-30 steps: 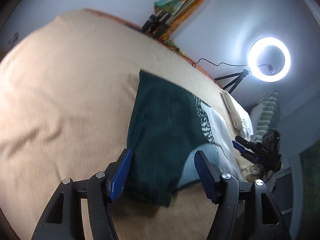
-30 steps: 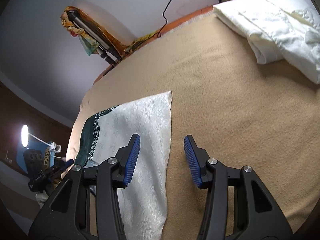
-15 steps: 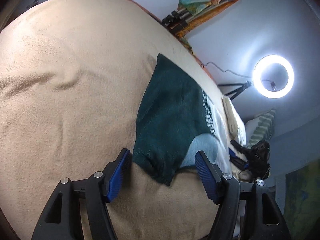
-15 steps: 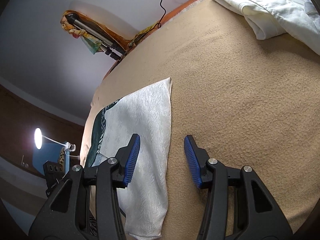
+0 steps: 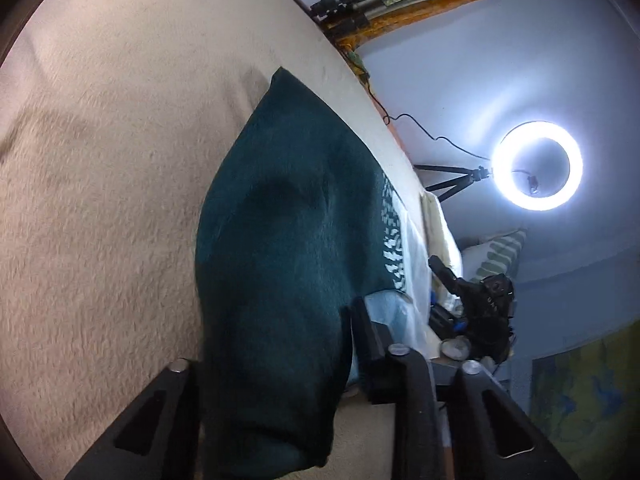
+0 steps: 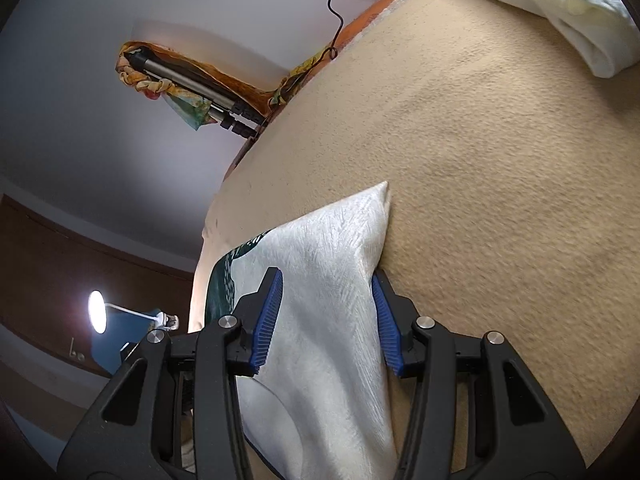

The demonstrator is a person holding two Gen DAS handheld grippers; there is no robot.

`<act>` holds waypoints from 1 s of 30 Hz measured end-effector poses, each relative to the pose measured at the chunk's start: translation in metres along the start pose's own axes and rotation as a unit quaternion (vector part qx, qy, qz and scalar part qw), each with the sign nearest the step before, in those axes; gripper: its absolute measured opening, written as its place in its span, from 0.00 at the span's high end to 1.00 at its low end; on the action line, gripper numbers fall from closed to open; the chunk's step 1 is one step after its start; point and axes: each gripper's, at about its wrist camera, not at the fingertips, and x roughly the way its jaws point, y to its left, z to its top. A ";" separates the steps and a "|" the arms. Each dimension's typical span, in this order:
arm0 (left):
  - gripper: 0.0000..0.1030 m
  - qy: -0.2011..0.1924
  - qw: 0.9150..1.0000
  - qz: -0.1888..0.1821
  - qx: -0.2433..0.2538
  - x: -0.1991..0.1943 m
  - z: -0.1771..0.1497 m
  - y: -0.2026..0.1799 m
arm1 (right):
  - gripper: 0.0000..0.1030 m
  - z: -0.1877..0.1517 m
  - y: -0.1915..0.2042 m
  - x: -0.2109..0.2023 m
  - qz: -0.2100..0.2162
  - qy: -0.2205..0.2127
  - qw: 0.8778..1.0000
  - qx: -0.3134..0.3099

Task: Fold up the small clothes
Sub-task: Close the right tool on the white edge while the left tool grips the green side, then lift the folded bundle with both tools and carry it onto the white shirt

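left gripper (image 5: pixel 276 364): straddles cloth's (image 5: pixel 288 248) green end, grip unclear | right gripper (image 6: pixel 326 322): open around its white end | likely taking both near corners to fold across blanket (image 6: pixel 500 200)

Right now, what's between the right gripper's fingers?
Right wrist view: the garment's white textured part fills the gap in the right gripper; blue pads flank it.

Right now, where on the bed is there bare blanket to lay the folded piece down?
Bare tan blanket runs from the garment's white edge to the white folded pile. Another open stretch lies beyond the garment's dark green half, in the left wrist view. It is crowded near the ring light, with pillows and gear.
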 end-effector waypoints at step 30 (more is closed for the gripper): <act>0.99 -0.042 0.985 -0.013 0.168 0.031 0.002 -0.111 | 0.94 0.025 0.069 -0.075 -0.086 -0.045 0.985 -0.144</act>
